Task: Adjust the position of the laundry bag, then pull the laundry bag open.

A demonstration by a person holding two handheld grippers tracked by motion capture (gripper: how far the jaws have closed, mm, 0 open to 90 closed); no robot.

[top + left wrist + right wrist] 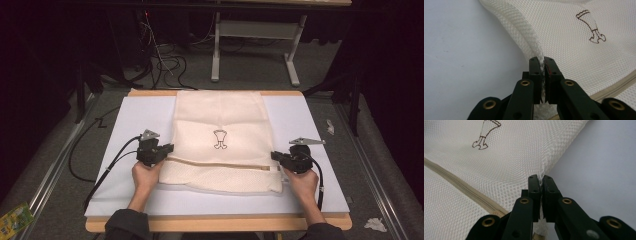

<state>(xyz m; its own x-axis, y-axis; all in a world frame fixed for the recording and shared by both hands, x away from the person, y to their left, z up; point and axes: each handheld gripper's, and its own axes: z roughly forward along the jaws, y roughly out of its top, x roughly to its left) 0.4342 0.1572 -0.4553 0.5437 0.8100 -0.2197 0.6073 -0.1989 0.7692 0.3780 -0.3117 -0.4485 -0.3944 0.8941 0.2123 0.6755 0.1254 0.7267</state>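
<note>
- The mesh bag (220,135) lies flat at the centre of the high view, on the white mat (310,125).
- Its long axis runs from the top of the frame to the bottom; the far end reaches the mat's upper edge, the near end lies between the two hands.
- The printed emblem (220,139) stands upright in the high view, at the bag's middle.
- The zipper (220,162) runs across the bag from left to right, below the emblem, at right angles to the long axis.
- The left gripper (167,148) sits at the bag's left edge, centre left of the frame. In the left gripper view its jaws are clenched on the bag's side seam (541,72), with mesh pinched between the pads.
- The right gripper (275,155) sits at the bag's right edge, centre right of the frame. In the right gripper view its jaws are clenched on the mesh edge (541,176).
- Both grippers point inward, toward each other, level with the zipper.
- The mat rests on a wooden table (215,223).
</note>
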